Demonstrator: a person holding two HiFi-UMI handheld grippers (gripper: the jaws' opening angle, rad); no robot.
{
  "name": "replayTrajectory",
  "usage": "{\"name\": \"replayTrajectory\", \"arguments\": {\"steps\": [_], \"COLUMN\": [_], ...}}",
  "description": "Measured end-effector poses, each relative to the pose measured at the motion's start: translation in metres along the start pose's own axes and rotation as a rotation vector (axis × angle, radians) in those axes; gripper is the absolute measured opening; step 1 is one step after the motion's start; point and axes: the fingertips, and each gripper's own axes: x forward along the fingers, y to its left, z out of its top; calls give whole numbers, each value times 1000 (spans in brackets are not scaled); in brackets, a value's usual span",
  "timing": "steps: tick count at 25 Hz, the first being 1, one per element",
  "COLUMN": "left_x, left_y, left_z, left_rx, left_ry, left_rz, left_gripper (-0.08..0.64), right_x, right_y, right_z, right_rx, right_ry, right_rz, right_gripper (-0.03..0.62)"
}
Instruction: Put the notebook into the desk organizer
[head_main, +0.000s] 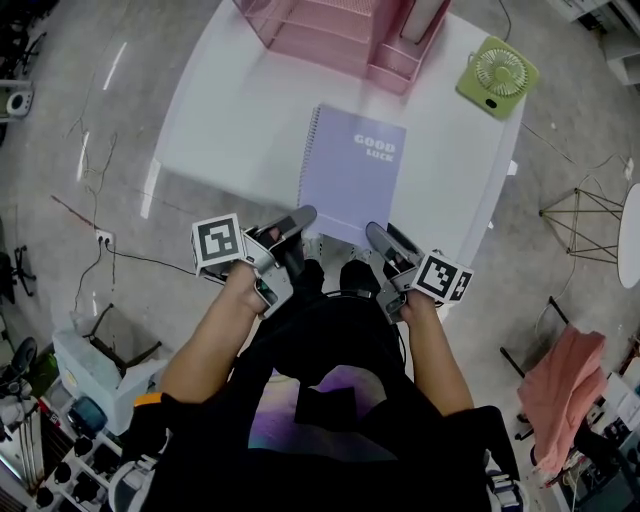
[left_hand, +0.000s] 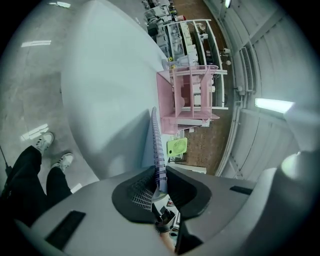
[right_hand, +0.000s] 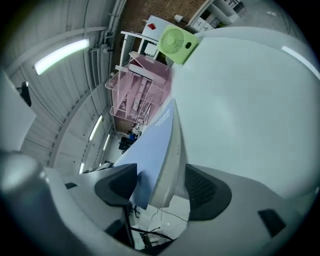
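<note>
On the white table (head_main: 250, 110), in front of the pink organizer (head_main: 330, 30), a lilac spiral-bound notebook (head_main: 352, 185) lies flat at the near rim, its spiral corner pinched by the left gripper (head_main: 295, 222) and its other near corner loose between the right gripper's (head_main: 380, 238) wide-spread fingers.

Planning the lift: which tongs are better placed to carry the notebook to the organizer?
Left. The left tongs are shut on the spiral edge of the notebook; the right tongs straddle its near corner but stand open.
</note>
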Motion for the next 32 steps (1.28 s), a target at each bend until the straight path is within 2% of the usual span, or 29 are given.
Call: {"name": "replayTrajectory", "arguments": {"steps": [4, 8, 13, 14, 16, 18, 20, 23, 26, 32], "left_x": [-3, -5, -12, -13, -16, -20, -21, -20, -19, -17], "left_y": [-13, -21, -13, -7, 7, 18, 21, 12, -4, -43], "left_z": [0, -1, 0, 0, 3, 6, 6, 8, 8, 4], "left_rx": [-8, -5, -3, 11, 81, 209, 329, 448, 531, 648], "left_ry": [12, 21, 21, 24, 36, 58, 77, 75, 55, -12], "left_rz": [-17, -22, 0, 23, 90, 167, 216, 240, 241, 221], "left_gripper": [54, 54, 54, 54, 54, 54, 55, 57, 58, 58], "right_x": [0, -3, 8, 9, 9, 8, 7, 3, -4, -24], "right_y": [2, -3, 16, 19, 20, 24, 37, 47, 60, 95], "right_z": [-7, -18, -22, -20, -16, -12, -7, 0, 9, 37], "right_rx": [143, 237, 381, 394, 337, 222, 127, 21, -61, -198], "right_ry": [-15, -10, -15, -28, -47, -49, -57, -69, -85, -119], "right_rz": [53, 49, 243, 266, 232, 166, 139, 77, 45, 53], "right_gripper": [302, 311, 320, 291, 108, 57, 51, 51, 51, 51]}}
